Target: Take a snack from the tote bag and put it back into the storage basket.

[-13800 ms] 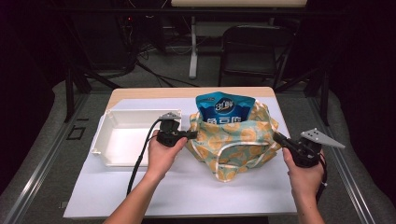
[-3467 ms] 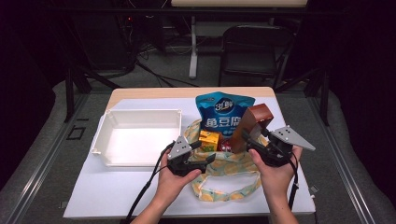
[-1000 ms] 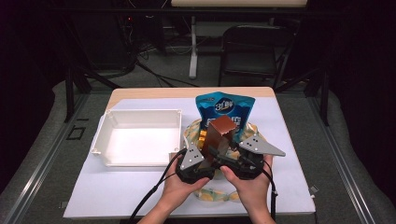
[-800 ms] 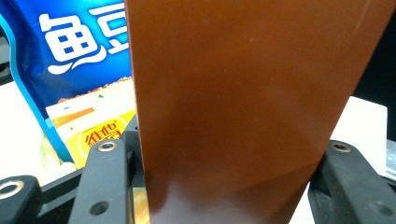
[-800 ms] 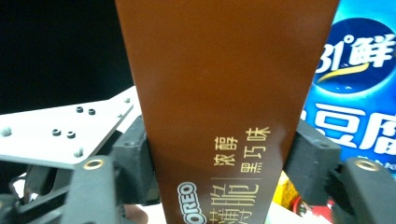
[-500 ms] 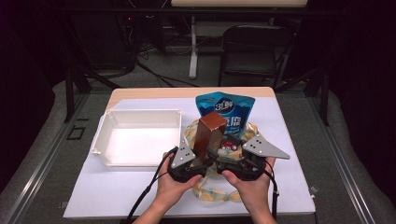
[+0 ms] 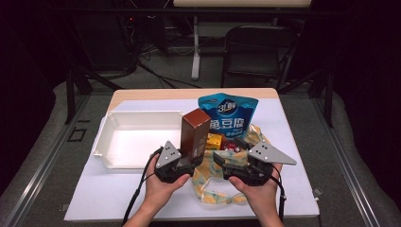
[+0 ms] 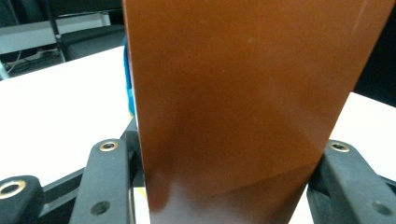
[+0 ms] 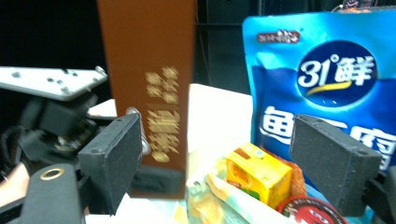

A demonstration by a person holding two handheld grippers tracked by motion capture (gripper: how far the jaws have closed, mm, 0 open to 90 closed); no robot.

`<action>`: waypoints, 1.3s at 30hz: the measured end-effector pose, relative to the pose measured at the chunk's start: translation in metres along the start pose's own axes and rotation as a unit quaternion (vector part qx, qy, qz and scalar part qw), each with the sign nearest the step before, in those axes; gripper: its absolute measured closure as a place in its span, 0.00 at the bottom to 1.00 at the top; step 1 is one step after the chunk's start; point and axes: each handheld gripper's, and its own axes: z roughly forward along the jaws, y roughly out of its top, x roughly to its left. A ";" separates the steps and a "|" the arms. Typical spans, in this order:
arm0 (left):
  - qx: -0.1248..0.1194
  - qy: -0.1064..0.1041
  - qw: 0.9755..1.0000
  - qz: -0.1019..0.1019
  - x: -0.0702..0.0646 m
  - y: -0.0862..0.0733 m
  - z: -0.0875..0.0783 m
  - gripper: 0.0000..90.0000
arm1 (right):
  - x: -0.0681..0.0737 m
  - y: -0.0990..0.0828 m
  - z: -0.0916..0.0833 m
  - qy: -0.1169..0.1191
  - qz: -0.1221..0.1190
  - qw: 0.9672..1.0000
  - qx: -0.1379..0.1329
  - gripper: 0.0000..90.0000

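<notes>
A tall brown box (image 7: 195,131) stands upright in my left gripper (image 7: 190,160), which is shut on its lower end; in the left gripper view the brown box (image 8: 247,102) is pinched between both jaws of the left gripper (image 8: 229,186). My right gripper (image 7: 220,161) is just to its right, open, its jaws having just been opening. In the right gripper view nothing is pressed between the pads of the right gripper (image 9: 224,158); beyond them are the brown box (image 9: 147,70), a blue pouch (image 9: 322,70) and a small yellow carton (image 9: 257,172).
A patterned cloth bag (image 7: 213,187) lies under both grippers, holding the blue pouch (image 7: 228,118), the yellow carton (image 7: 213,140) and a red round item (image 9: 308,211). A white tray (image 7: 109,144) sits at the left on the white mat (image 7: 104,194).
The right gripper has let go of the brown box and its jaws stand wider. The left gripper has carried the box to the left, toward the tray.
</notes>
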 end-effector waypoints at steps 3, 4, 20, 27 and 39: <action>0.000 0.008 1.000 -0.003 0.006 -0.001 -0.006 0.50 | -0.003 -0.004 -0.002 -0.012 -0.001 1.000 -0.002 0.20; 0.001 0.009 1.000 -0.005 0.008 -0.001 -0.007 0.50 | -0.004 -0.006 -0.004 -0.014 -0.002 1.000 -0.003 0.20; 0.008 0.063 0.997 -0.034 0.044 -0.017 -0.046 0.50 | -0.037 -0.035 -0.028 -0.054 0.012 0.998 0.015 0.22; 0.031 0.102 0.993 -0.046 0.065 -0.029 -0.053 0.50 | -0.039 -0.039 -0.025 -0.056 0.011 0.998 0.020 0.22; 0.103 0.133 0.983 -0.077 0.091 -0.046 -0.041 0.50 | -0.043 -0.045 -0.023 -0.059 0.016 0.998 0.028 0.24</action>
